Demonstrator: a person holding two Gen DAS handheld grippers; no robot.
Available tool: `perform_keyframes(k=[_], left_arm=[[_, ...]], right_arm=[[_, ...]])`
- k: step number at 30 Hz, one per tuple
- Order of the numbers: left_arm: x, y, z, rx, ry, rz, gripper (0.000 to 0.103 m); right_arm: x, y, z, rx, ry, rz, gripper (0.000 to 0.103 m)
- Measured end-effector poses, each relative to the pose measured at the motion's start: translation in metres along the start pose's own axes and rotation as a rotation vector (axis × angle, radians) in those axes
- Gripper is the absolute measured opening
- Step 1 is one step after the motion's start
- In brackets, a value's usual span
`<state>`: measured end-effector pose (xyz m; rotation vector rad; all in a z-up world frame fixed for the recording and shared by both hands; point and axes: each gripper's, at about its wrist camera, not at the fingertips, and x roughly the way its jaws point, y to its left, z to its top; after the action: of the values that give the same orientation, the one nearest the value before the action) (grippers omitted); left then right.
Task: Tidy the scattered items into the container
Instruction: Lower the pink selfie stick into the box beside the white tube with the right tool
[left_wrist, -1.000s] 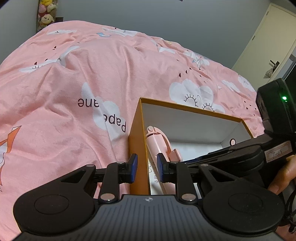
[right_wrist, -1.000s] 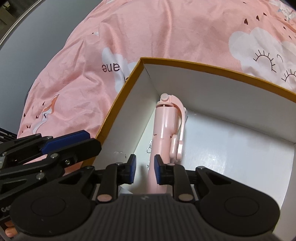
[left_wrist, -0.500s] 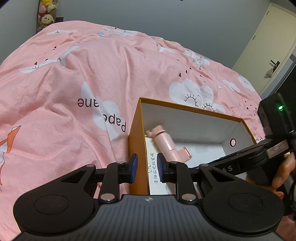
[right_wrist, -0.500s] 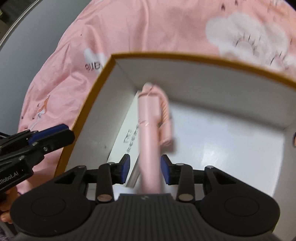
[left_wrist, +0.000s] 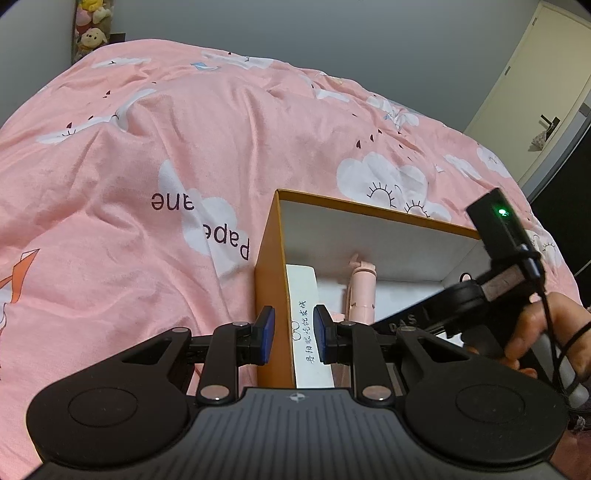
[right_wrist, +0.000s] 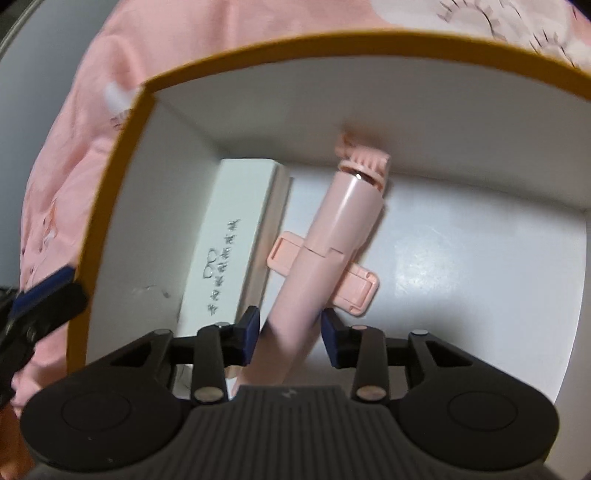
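The right gripper (right_wrist: 290, 332) is down inside the box (right_wrist: 110, 206); its jaws, just narrowing, straddle the pink selfie stick (right_wrist: 332, 236) without clearly pinching it; the stick rests beside the white case (right_wrist: 229, 240); next, lift clear; the left gripper (left_wrist: 293, 339) waits empty, jaws part-open across the box wall.

One orange box (right_wrist: 110, 206), one pink selfie stick (right_wrist: 332, 236), one white carton (right_wrist: 229, 240) — two grippers.

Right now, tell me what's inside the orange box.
Inside the orange box: a white case with handwriting, beside a pink selfie stick. The right gripper hides the stick's lower end.
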<state>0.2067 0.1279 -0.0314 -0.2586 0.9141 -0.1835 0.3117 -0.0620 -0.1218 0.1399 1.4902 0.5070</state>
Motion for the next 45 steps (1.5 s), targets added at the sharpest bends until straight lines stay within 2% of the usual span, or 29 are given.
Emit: perform_keyframes(k=[6,10,14,18,23,28,31,33,36,44,45], left_arm=[[0.001,0.001,0.000,-0.001,0.002,0.004,0.025],[0.003,-0.001,-0.001,-0.001,0.003,0.003,0.025],[0.001,-0.003,-0.002,0.007,0.001,-0.004,0.025],[-0.002,-0.002,-0.002,0.002,-0.006,-0.002,0.025],[-0.003,0.003,-0.001,-0.011,-0.010,0.001,0.025],[-0.004,0.007,-0.001,-0.020,-0.015,0.009,0.022],[-0.006,0.010,0.000,-0.035,-0.025,0.013,0.022],[-0.008,0.013,0.002,-0.046,-0.031,0.012,0.022],[-0.008,0.014,0.003,-0.052,-0.029,0.008,0.022],[-0.006,0.011,0.002,-0.045,-0.017,0.012,0.022],[-0.006,0.011,0.002,-0.044,-0.016,0.013,0.022]], right_arm=[[0.005,0.004,0.000,-0.014,-0.014,-0.033,0.037],[-0.006,0.028,-0.013,-0.183,-0.078,-0.168,0.035],[-0.017,0.055,-0.027,-0.334,-0.159,-0.258,0.033],[-0.024,0.059,-0.024,-0.344,-0.179,-0.227,0.031],[-0.018,0.078,-0.028,-0.399,-0.194,-0.263,0.031],[-0.005,0.076,-0.026,-0.352,-0.132,-0.176,0.030],[-0.006,0.078,-0.028,-0.366,-0.155,-0.169,0.030],[-0.008,0.075,-0.025,-0.344,-0.160,-0.115,0.028],[-0.008,0.075,-0.018,-0.267,-0.148,-0.041,0.027],[-0.008,0.062,-0.017,-0.053,-0.159,0.063,0.026],[-0.007,0.059,-0.018,-0.029,-0.164,0.074,0.022]])
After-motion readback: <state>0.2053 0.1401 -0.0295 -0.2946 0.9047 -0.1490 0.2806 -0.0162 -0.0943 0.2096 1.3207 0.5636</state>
